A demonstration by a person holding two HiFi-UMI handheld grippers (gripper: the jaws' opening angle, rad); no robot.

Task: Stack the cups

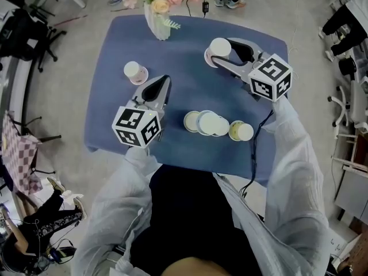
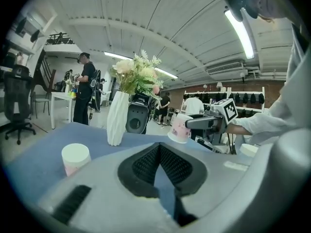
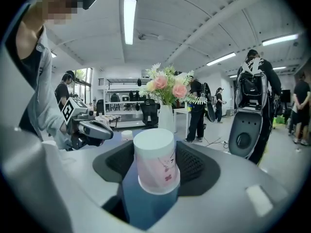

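We see the right tongs (image 3: pixel 154 149) gripping an upside-down paper cup (image 3: pixel 155 169) with a pink print, one pad pressed on either side of it. The cup hangs clear above the far right part of the blue tabletop (image 1: pixel 115 45). The left tongs (image 2: pixel 159 149) are closed tip to tip with nothing between them, over the middle left of the tabletop. Just beyond them a second cup (image 1: pixel 133 71) stands upside down on the cloth. A few more cups (image 1: pixel 207 123) lie on their sides in a row near the front edge, and a white vase (image 1: pixel 158 25) of flowers stands at the far edge
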